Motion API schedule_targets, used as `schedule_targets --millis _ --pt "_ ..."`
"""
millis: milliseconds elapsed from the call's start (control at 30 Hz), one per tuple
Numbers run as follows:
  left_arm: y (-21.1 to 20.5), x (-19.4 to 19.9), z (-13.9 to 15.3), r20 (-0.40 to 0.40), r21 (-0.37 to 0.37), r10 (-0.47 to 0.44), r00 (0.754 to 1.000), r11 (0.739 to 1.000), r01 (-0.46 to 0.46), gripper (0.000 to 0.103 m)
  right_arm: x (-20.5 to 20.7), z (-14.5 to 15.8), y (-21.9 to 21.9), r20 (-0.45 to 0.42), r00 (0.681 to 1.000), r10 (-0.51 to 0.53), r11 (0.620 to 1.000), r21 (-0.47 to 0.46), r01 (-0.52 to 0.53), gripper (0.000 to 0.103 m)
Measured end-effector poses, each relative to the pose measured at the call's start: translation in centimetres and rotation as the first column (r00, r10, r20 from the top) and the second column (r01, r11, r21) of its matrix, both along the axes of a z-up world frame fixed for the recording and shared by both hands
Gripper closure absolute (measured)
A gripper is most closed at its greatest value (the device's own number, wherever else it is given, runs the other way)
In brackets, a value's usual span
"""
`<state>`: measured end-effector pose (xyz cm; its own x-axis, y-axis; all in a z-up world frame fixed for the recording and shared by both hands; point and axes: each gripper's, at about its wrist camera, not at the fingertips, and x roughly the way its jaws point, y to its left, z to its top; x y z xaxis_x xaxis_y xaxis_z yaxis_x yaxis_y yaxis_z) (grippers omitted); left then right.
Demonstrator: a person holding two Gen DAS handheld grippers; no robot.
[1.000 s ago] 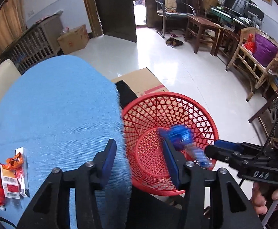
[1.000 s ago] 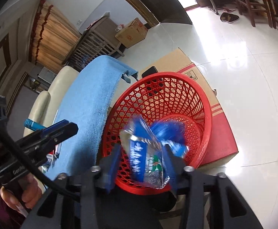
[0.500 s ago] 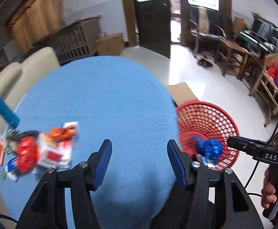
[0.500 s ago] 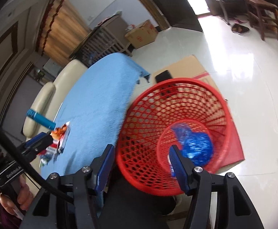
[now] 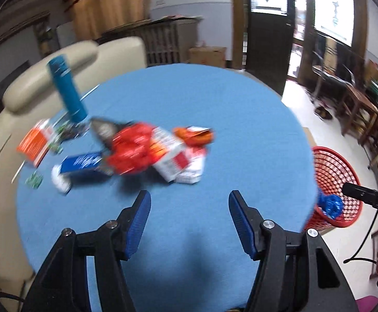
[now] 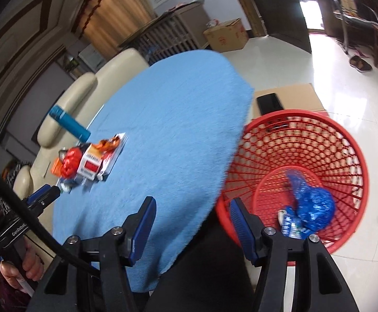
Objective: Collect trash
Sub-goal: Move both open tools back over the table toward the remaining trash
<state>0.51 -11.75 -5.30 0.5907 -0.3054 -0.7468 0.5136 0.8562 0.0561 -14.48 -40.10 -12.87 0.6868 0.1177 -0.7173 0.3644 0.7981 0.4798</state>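
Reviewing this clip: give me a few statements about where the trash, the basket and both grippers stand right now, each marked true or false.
1. Blue wrappers lie inside the red basket. True.
2. The right gripper is shut on a wrapper. False: its jaws are open with nothing between them.
3. A pile of trash sits on the blue tablecloth. True.
4. The left gripper holds the red crumpled bag. False: it is open and empty, short of the pile.
5. The teal bottle is in the basket. False: it is on the table, behind the pile.

Both hand-held grippers (image 5: 189, 221) (image 6: 191, 223) agape, empty
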Motion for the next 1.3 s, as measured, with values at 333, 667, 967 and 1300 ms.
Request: schedule_targets --millis 333,667,967,1300 --pt "7.0 4.5 0.2 -0.057 -0.092 0.183 0.981 0.978 -0.188 0.035 4.5 0.3 5.6 -0.019 0.99 0.14 0.989 -0.042 -0.141 0.04" --pt "6.0 11.3 -0.8 -0.25 -0.25 0.201 0.947 0.932 -0.263 0.03 5.3 0.3 7.4 -0.055 0.981 0.184 0.977 -0.098 -0.188 0.04" --pt "5.3 12.6 -3.0 -0.298 -0.219 0.207 0.932 0.935 -0.277 0.052 6.1 0.2 8.2 -0.075 0.976 0.206 0.971 -0.111 -0.213 0.04" --pt "11.0 9.8 -6.4 -0.378 -0.122 0.266 0.887 0.935 -0.332 0.073 8.1 1.1 10.1 -0.066 0.961 0.269 0.95 -0.147 -0.276 0.04"
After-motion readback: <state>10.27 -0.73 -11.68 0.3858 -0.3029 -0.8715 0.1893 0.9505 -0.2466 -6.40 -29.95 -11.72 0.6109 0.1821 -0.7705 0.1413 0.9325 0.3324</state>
